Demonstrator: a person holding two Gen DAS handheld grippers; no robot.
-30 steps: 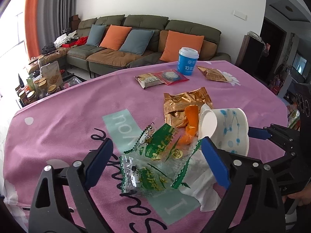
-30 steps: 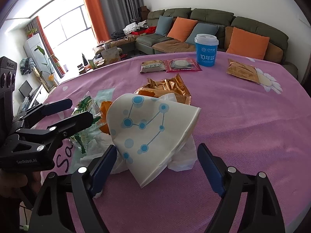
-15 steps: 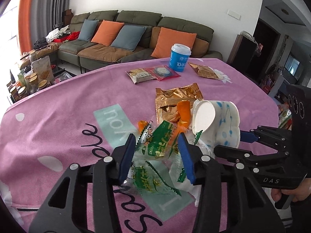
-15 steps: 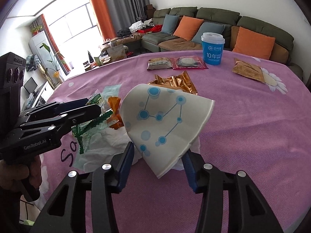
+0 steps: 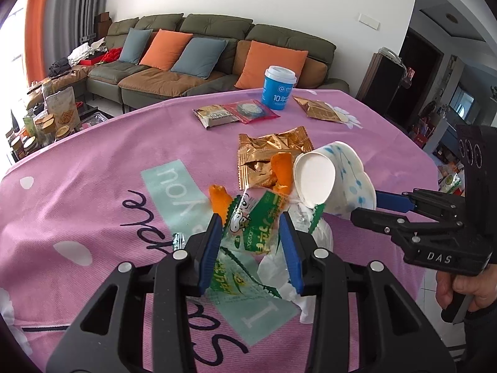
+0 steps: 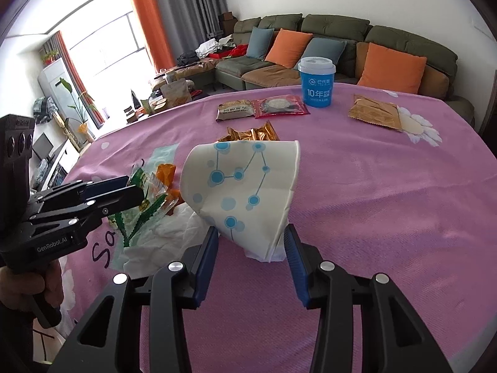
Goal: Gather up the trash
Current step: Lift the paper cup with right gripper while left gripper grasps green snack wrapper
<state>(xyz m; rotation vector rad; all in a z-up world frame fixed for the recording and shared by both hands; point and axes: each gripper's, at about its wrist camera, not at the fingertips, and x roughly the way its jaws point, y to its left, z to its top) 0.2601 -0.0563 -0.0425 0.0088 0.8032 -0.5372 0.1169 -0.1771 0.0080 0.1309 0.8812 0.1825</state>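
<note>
Bright daylight floods from the overexposed window [image 6: 102, 49]; both views sharp, fisheye-bent, with dark vignetted corners.

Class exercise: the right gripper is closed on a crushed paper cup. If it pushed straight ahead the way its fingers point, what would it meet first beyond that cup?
Probably the gold foil wrapper lying just past the paper cup held in the right gripper. Depth is unclear, and the lifted cup hides the cloth in between.

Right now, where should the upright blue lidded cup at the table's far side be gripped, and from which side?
Grip the blue lidded cup across its straight mid-wall below the white lid, coming in level from the near side. It stands upright and alone; the red packet lies to its left.
</note>
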